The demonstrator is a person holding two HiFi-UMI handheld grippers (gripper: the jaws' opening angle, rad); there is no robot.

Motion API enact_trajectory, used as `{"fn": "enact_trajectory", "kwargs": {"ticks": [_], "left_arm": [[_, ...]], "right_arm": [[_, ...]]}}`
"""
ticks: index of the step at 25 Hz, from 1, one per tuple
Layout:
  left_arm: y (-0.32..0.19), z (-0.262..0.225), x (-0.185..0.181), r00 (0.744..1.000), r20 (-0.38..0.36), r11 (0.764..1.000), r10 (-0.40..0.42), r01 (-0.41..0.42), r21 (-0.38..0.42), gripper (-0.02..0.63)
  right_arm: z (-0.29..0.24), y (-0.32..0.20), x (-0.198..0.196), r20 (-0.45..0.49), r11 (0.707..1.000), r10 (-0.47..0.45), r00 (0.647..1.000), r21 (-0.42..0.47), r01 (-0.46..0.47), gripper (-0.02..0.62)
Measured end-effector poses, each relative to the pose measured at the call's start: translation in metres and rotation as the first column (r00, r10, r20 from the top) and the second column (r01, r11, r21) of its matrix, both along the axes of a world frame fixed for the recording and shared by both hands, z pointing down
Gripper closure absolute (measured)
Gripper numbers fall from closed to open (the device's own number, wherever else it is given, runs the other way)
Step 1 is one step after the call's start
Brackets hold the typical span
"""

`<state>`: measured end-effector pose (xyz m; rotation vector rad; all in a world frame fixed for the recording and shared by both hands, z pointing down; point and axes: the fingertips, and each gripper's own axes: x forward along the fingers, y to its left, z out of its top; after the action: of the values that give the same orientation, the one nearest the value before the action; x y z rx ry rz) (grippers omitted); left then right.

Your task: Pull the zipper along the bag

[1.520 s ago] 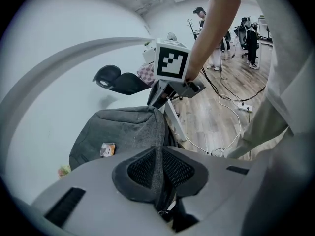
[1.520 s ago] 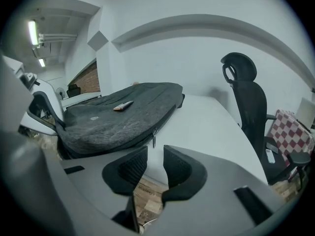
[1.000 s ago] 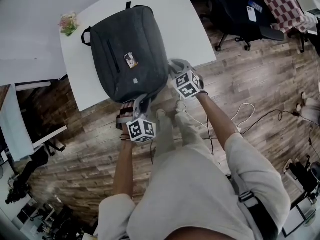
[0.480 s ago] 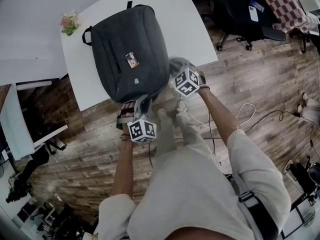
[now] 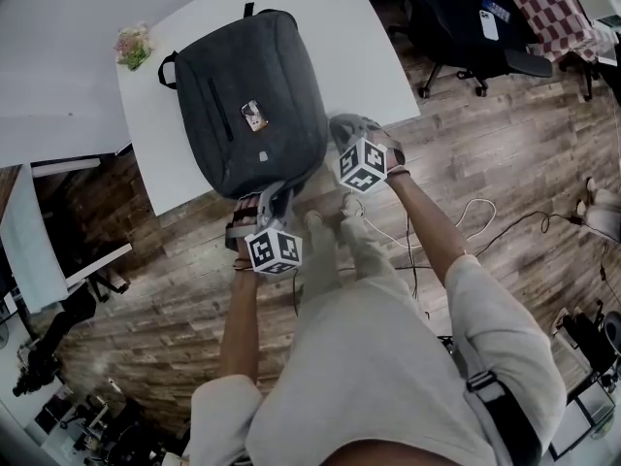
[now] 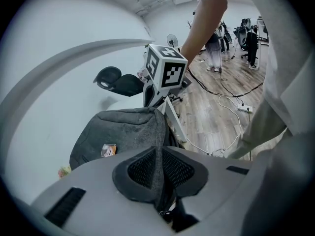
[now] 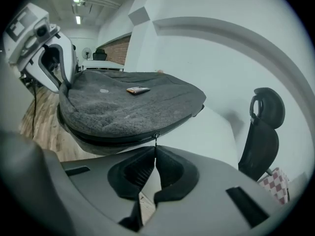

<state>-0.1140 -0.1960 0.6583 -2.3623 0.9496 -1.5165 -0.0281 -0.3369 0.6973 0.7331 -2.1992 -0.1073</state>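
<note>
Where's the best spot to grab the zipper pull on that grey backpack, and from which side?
Pinch the tab of the zipper pull, which hangs down off the backpack seam; come from below it, off the edge of the table, fingers on its flat faces. The right gripper has just been closing on it that way, while the left gripper clamps the fabric.

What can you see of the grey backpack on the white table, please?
The backpack is dark grey, felt-like fabric, lying flat on the white table, near end at its edge. An orange label sits on top, a carry handle at the far end, a zipper along the side. The left gripper pinches a fabric fold; on the right gripper the jaws have just been closing and pinch the zipper pull.
</note>
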Motion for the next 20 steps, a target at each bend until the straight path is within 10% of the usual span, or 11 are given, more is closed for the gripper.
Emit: {"fn": "enact_trajectory", "kwargs": {"ticks": [20], "left_arm": [[0.005,0.012,0.002,0.998,-0.046,0.998,-0.046,0.043,-0.052,0.543]], "right_arm": [[0.000,0.057,0.006,-0.018,0.997,-0.062,0.998,-0.052,0.061,0.574]]}}
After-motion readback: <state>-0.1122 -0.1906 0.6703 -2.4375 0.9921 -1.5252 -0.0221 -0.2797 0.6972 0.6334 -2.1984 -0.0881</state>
